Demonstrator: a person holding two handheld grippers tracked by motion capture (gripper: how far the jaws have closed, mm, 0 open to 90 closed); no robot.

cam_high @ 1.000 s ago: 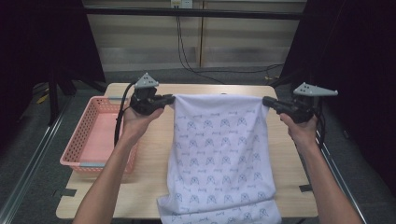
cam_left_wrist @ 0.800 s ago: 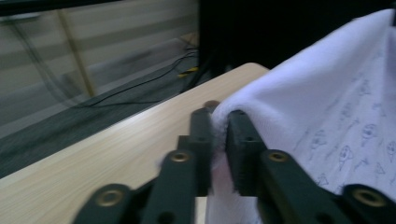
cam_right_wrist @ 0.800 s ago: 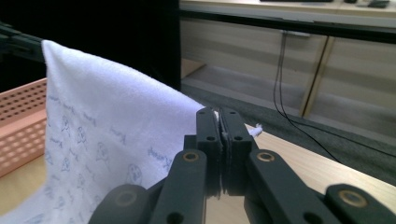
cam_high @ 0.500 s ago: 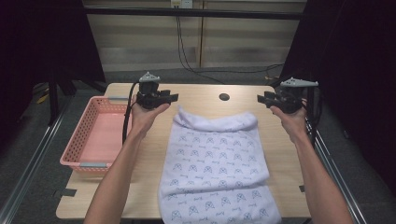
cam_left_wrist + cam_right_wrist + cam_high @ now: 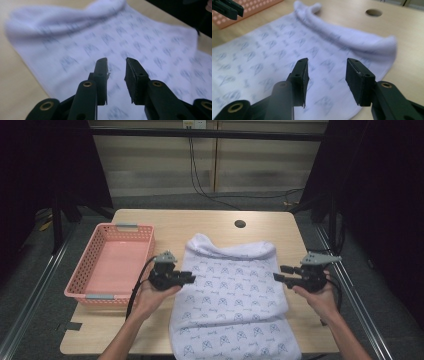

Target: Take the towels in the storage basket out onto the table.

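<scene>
A white cloth with a blue pattern [image 5: 230, 295] lies spread on the wooden table [image 5: 165, 225], its far edge rumpled and its near end hanging over the front edge. My left gripper [image 5: 190, 279] hovers at the cloth's left edge, jaws a little apart with nothing between them; they have just been closing. In the left gripper view its jaws [image 5: 116, 62] point over the cloth [image 5: 140, 32]. My right gripper [image 5: 277, 273] hovers at the cloth's right edge, open and empty, its jaws having just been opening. Its own view has the jaws [image 5: 327, 62] above the cloth [image 5: 274, 50].
A pink plastic basket [image 5: 112, 267] stands empty on the table's left side, close to the left hand. A round hole [image 5: 240, 224] sits in the tabletop beyond the cloth. Dark frame posts and cables stand around the table.
Both grippers held the cloth up by its top corners, then let go; it dropped flat onto the table. Both hands came down and toward the near side, beside the cloth.
</scene>
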